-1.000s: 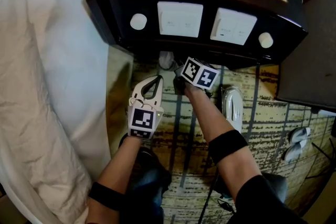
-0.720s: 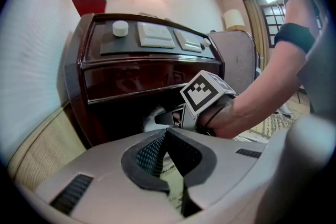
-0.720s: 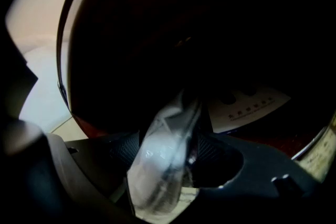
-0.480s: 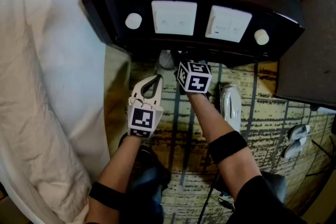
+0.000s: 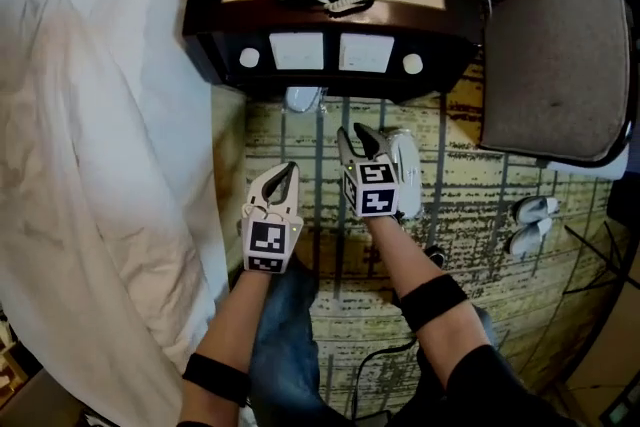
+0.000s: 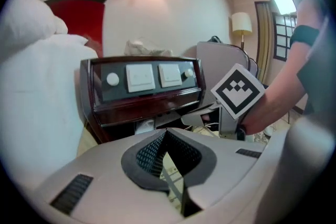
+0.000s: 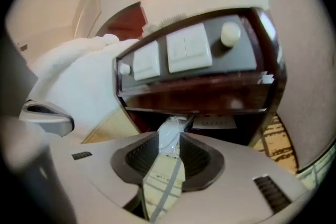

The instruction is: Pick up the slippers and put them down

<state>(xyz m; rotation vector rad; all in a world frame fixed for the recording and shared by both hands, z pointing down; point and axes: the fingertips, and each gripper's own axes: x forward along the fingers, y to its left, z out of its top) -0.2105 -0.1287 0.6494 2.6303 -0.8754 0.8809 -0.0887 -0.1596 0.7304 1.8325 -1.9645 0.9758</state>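
The left tongs (image 5: 286,172) are hanging over the patterned carpet (image 5: 470,215), close to the bed (image 5: 100,115), with their pads pressed together on nothing. The right tongs (image 5: 357,137) are hovering nearer the nightstand (image 5: 330,55). Their pads have just been closing and are now standing a little apart, gripping nothing. Only carpet and a wrapped slipper (image 5: 303,98) farther off are showing through the gap. That slipper, in clear wrapping, is lying at the foot of the nightstand, partly under it and well apart from both tongs. A bare white slipper (image 5: 407,165) is lying flat on the carpet just beside the right tongs, on the chair side, and nothing is holding it. Judging from this, the task is looking about half done. One slipper is sitting out on the open floor, while the wrapped one is waiting to be picked up from under the nightstand and set down beside its mate.
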